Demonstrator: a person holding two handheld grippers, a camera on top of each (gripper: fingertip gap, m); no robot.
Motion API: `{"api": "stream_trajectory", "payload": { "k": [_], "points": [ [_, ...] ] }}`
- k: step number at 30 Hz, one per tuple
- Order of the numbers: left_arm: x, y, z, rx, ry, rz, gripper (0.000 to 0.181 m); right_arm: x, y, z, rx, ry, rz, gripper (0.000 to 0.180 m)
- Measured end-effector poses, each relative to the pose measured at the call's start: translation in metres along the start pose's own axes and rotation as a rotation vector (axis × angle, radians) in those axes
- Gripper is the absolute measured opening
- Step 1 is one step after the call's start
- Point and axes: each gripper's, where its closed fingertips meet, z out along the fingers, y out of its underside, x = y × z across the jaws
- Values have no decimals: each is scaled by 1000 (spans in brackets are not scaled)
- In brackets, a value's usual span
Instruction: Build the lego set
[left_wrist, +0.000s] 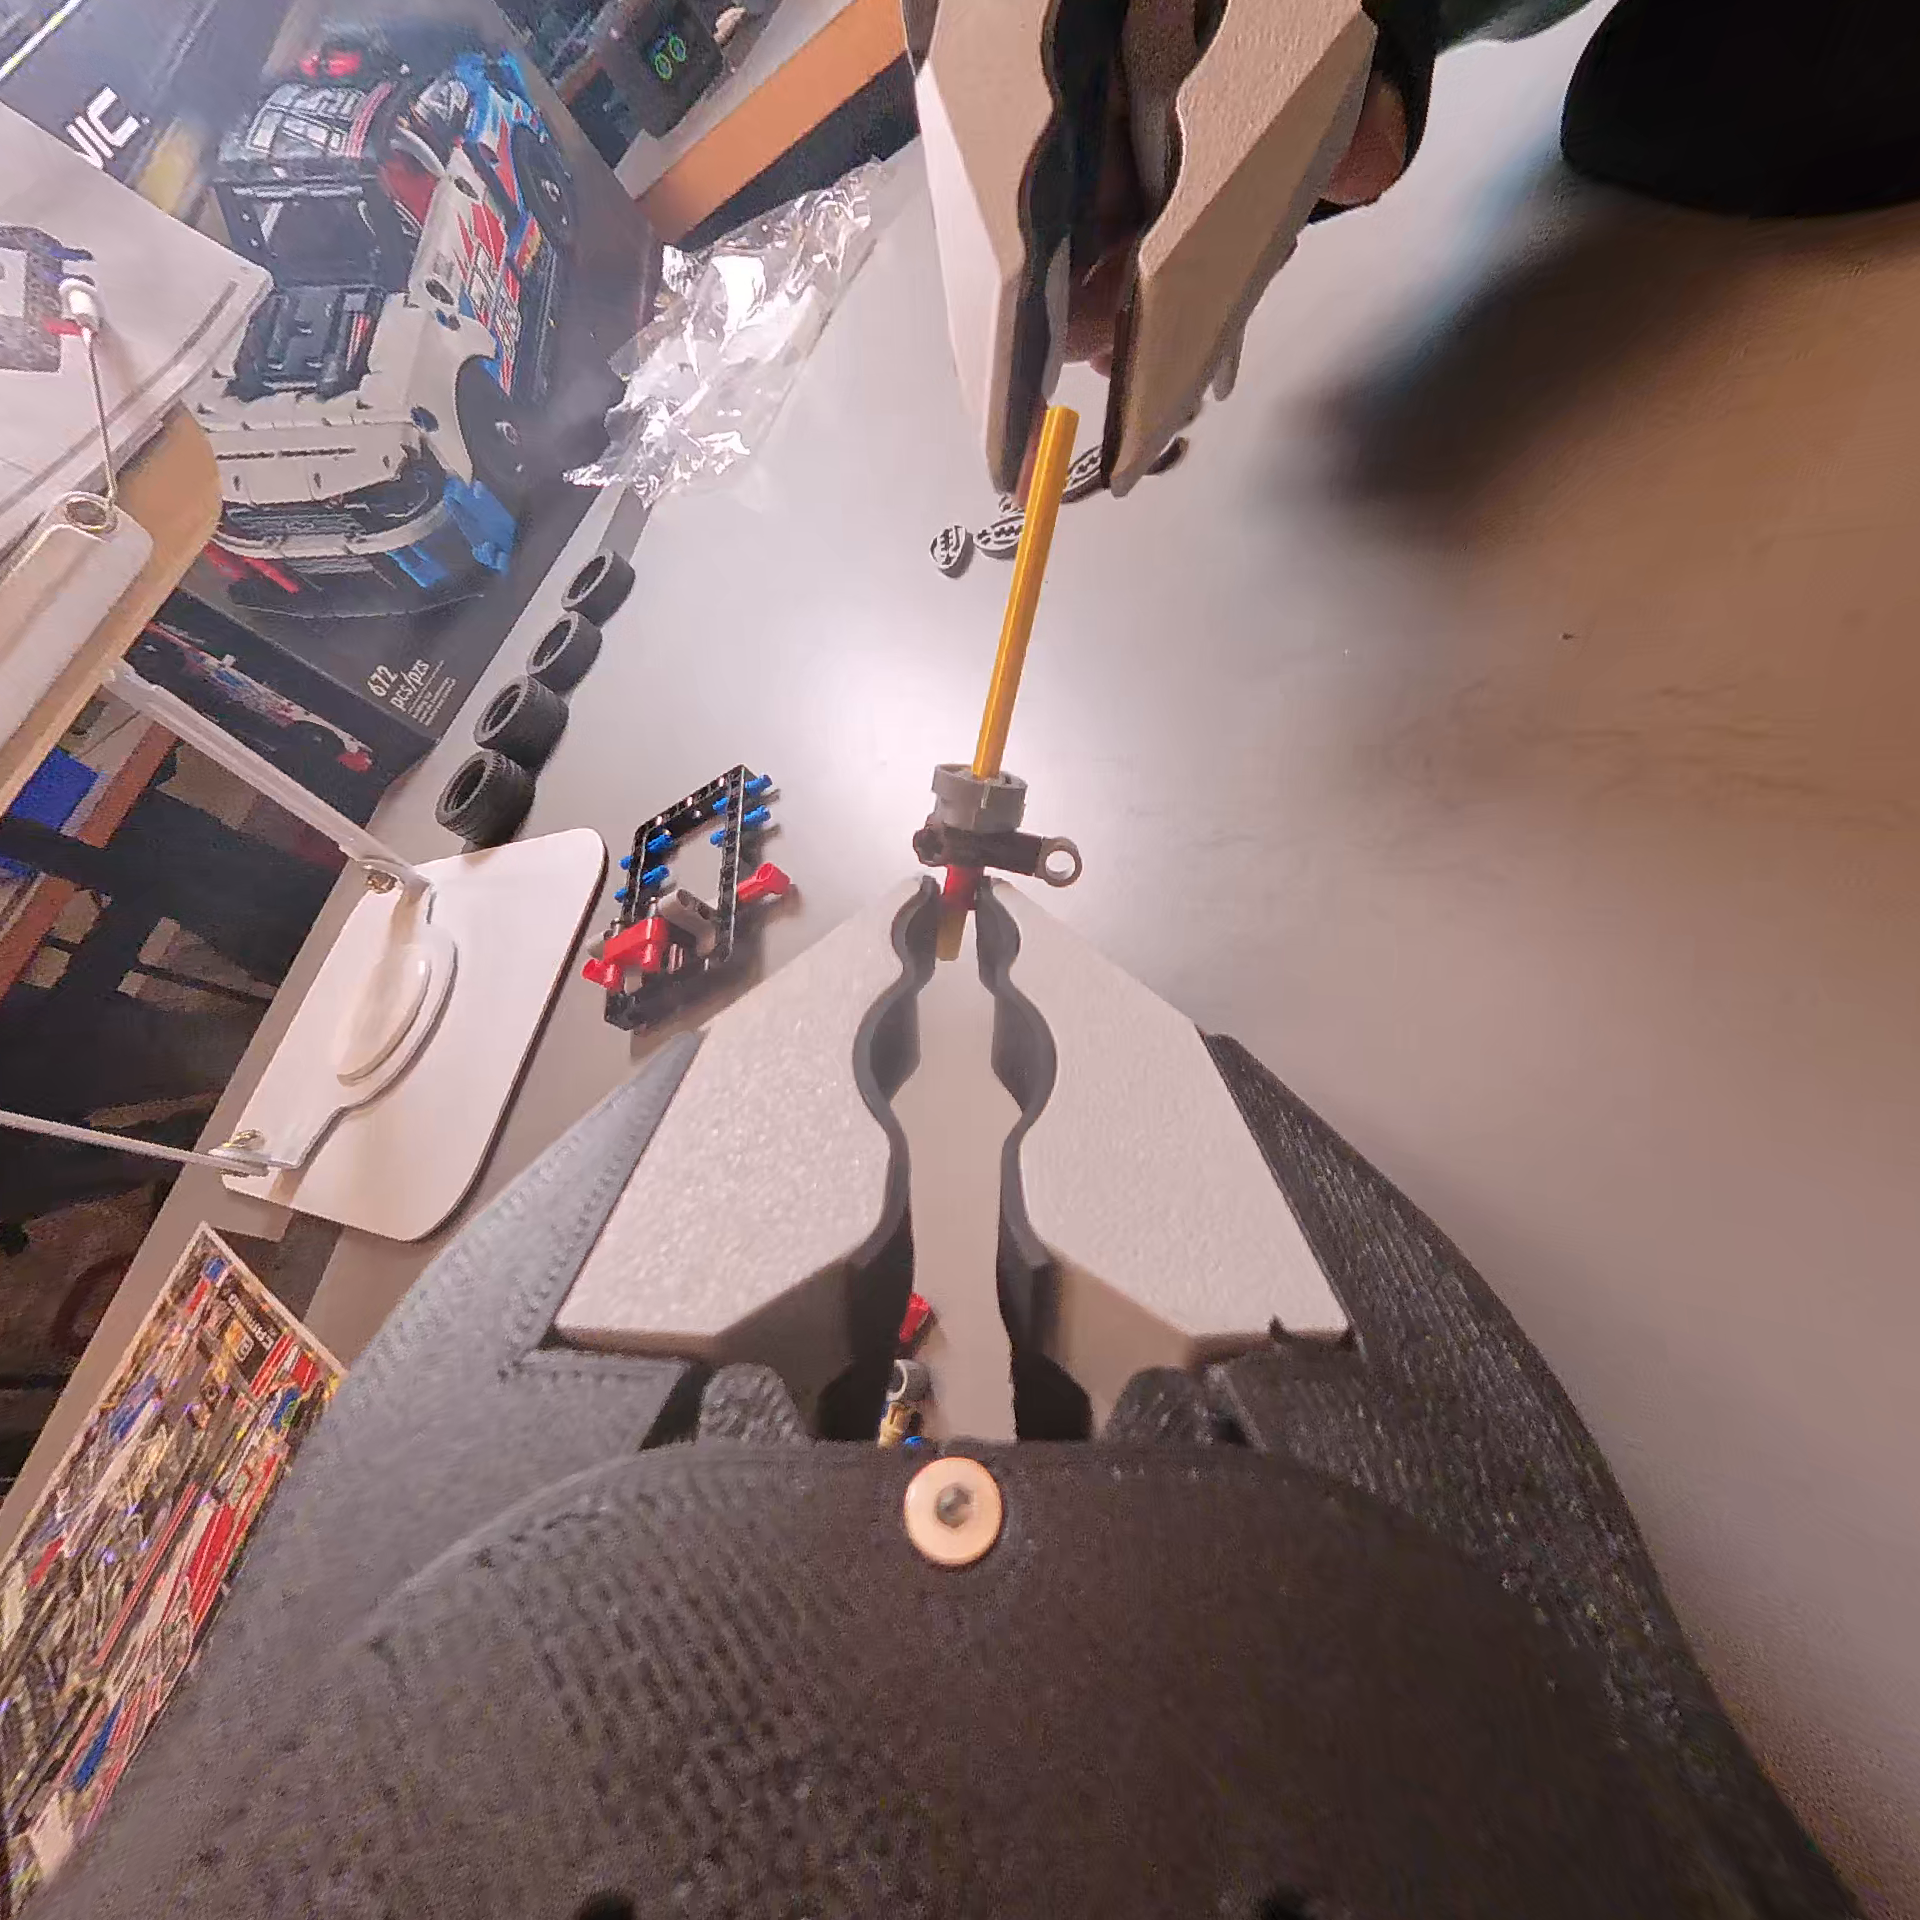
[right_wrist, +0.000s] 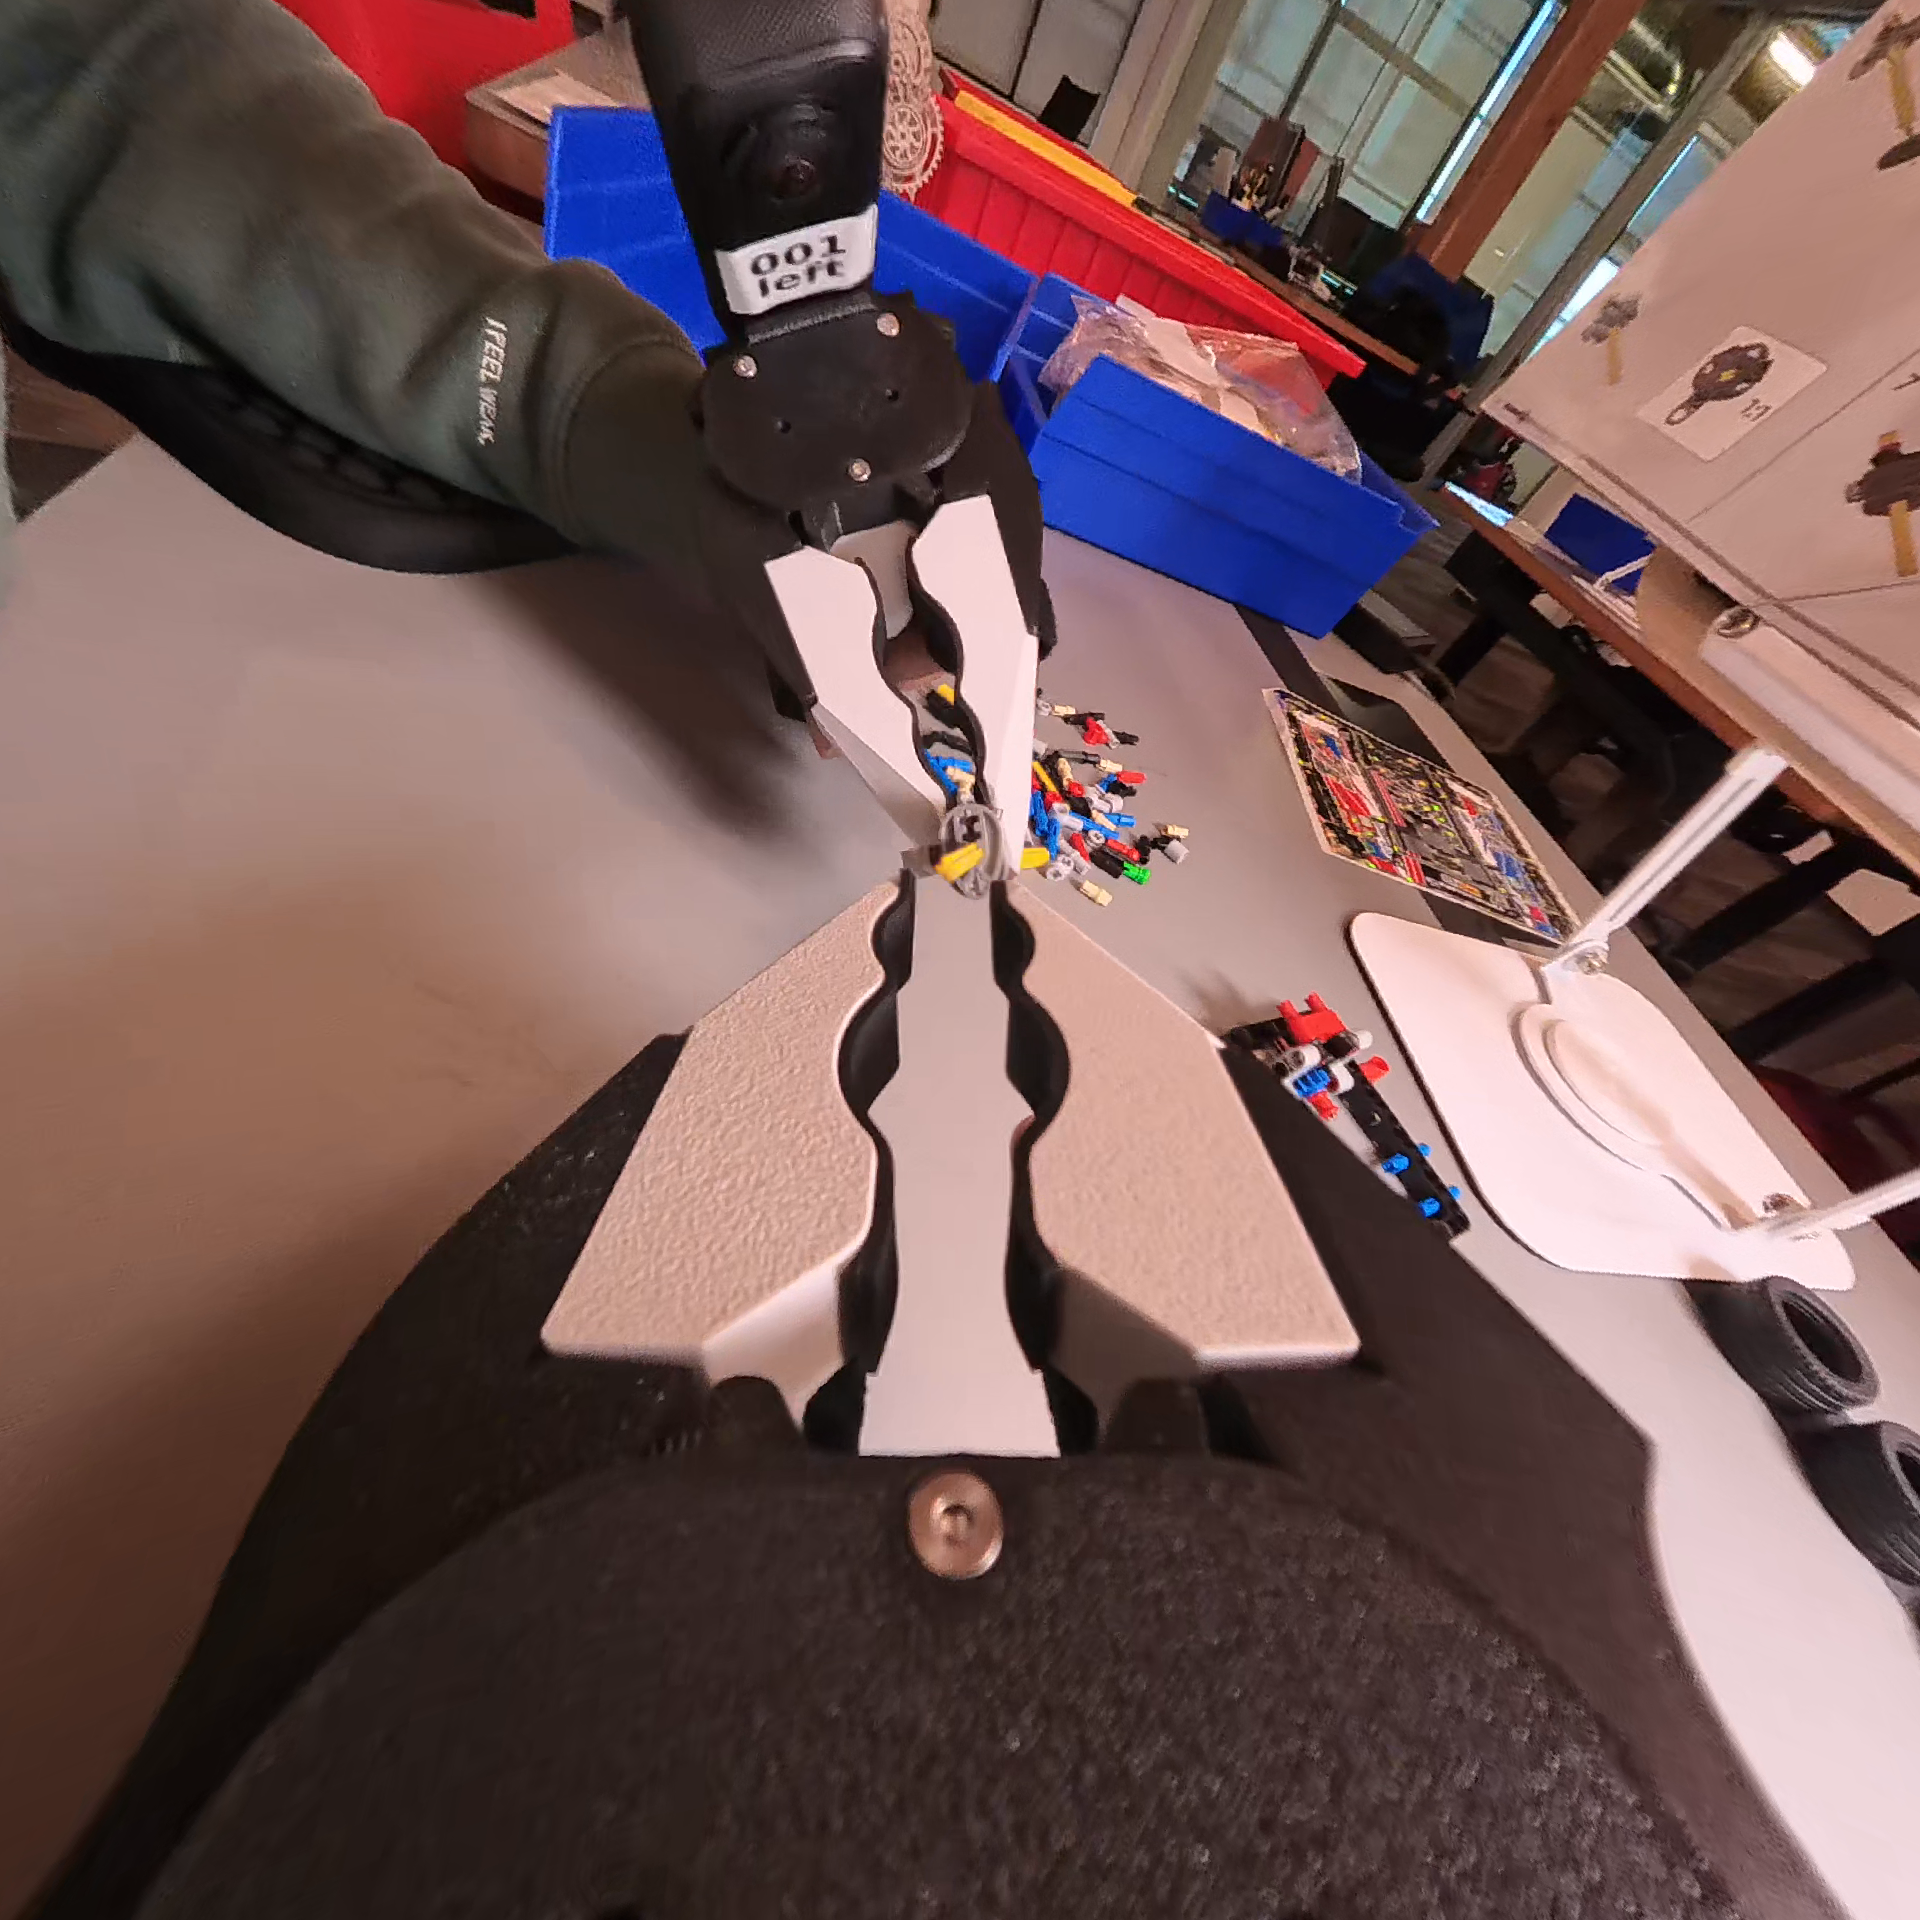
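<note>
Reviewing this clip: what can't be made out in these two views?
- Right wrist view: yellow axle seen end-on, length hidden.
- Left wrist view: axle's upper end hidden inside right claw.
- Left wrist view: loose parts pile blocked by left claw.
- Right wrist view: tyres cut off by the edge.

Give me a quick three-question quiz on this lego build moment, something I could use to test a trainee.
1. True or false: the yellow axle is gripped at both ends, one end in the left claw and the other in the right claw.
2. What sits threaded on the axle just beyond the left claw?
A. a grey round piece
B. a white wheel hub
C. a green plate
3. In the left wrist view, how many black tyres stand in a row beside the set's box?

Key: 1 true; 2 A; 3 four.
</note>
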Motion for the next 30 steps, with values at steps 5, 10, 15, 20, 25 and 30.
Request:
{"api": "stream_trajectory", "payload": {
  "k": [5,10,15,20,25,30],
  "points": [
    [2,-1,1,0,1,7,5,-3,-7,3,20,17,-21,1],
    [1,2,2,-10,2,-19,6,-1,-5,5,-13,53,-90,0],
    [-7,28,-2,-121,7,-63,20,-5,3,10,-125,100,-309,0],
    [-12,22,-10,-67,38,-167,23,-18,29,19,-261,64,-467,0],
    [1,13,-7,-39,93,-172,24,-25,40,26,-308,47,-522,0],
    [15,18,0,-85,128,-139,19,-32,50,27,-325,-16,-438,13]
  ]
}}
